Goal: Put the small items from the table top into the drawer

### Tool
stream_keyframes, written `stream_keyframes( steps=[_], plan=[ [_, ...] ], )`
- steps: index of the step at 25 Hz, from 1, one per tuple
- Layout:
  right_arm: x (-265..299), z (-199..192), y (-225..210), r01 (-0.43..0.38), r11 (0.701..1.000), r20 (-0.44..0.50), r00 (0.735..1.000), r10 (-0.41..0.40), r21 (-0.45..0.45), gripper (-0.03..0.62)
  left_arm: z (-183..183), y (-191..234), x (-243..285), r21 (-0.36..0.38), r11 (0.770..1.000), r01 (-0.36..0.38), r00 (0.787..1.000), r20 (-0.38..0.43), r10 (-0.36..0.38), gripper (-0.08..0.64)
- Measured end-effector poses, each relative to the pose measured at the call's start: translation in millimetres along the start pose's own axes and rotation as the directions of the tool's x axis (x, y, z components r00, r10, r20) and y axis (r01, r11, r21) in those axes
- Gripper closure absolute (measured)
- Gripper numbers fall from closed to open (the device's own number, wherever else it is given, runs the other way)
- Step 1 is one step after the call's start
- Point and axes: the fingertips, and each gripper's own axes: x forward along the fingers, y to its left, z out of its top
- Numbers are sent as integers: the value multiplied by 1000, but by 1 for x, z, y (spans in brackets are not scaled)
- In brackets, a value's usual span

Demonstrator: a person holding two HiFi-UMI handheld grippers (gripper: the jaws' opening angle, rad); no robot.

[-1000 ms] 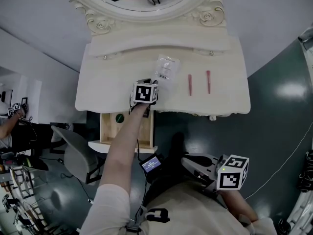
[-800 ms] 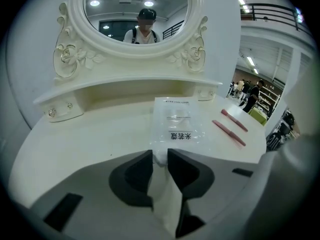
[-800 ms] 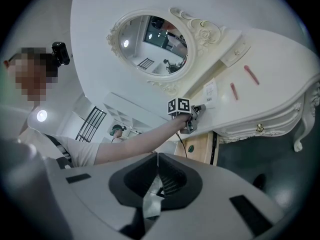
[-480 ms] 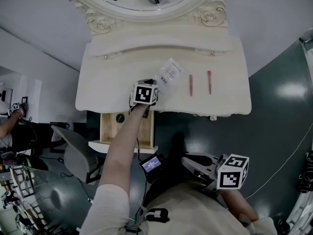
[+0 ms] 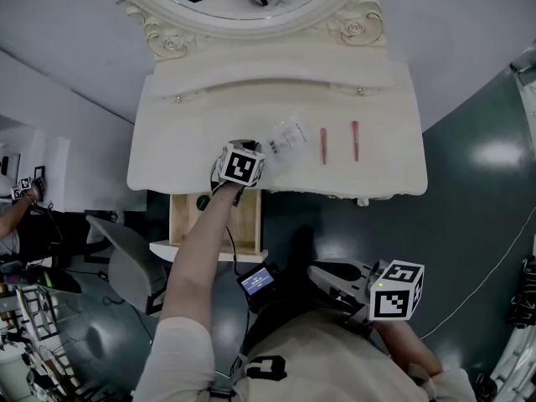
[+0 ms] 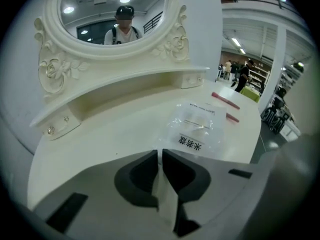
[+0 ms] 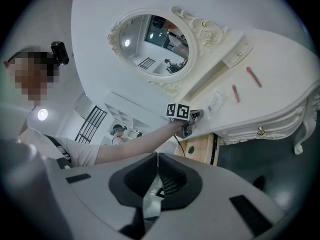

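Head view: the left gripper [image 5: 255, 151] is at the desk [image 5: 184, 141] front edge, straight above the open drawer [image 5: 188, 224]. The clear bag [image 5: 286, 135] lies on the desk just past the gripper, on the side away from the drawer. Its long axis runs slantwise off the gripper tips, away from the drawer. So the drawer is back and down from the grip, and the next move probably pulls the bag back over the desk edge. The left hand is the near one. The right gripper [image 5: 322, 273] hangs low by the person's body, well apart from the drawer. Two red sticks [image 5: 323, 145] lie farther from the drawer than the bag. A green item [image 5: 203, 201] already sits in the drawer. The marker cube hides the pinch here, and the forearm covers part of the drawer floor.

Left gripper view: the jaws have just been closing and stand nearly together, seemingly nipping the bag's near corner. The rest of the bag trails forward on the desk. Can't tell if the bag is lifted at all, and its contents are unclear. The drawer is out of view.

Right gripper view: the jaws are together with nothing between them. Bag and sticks are tiny past the drawer, with no grip detail readable.
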Motion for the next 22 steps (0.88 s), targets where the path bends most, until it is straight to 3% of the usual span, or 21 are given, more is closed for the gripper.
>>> stream_keyframes(
  steps=[3,8,13,17,19,22],
  plan=[
    [-1,-2,-3,2,1000,-5,1000,-2,0,563,-3,-3,-3,87,996,6,1000,-9,-5,483],
    [1,-3,1,0,1000,-15,1000,0,-7,563,-4,-1,-9,121,993,10,999,-45,-4,484],
    [1,-3,1,2,1000,-9,1000,-2,-2,563,10,-26,-21,146,985,91,995,-46,-85,320],
    [0,-4,1,9,1000,-7,1000,-9,-11,563,21,-40,-28,164,979,118,993,-42,-112,313],
    [-2,-4,1,10,1000,1,1000,-10,-10,563,23,-54,-38,203,964,174,985,-41,-169,313],
    [-5,-2,2,0,1000,18,1000,-1,3,563,11,-86,-45,354,893,279,960,-112,-255,297]
  ],
)
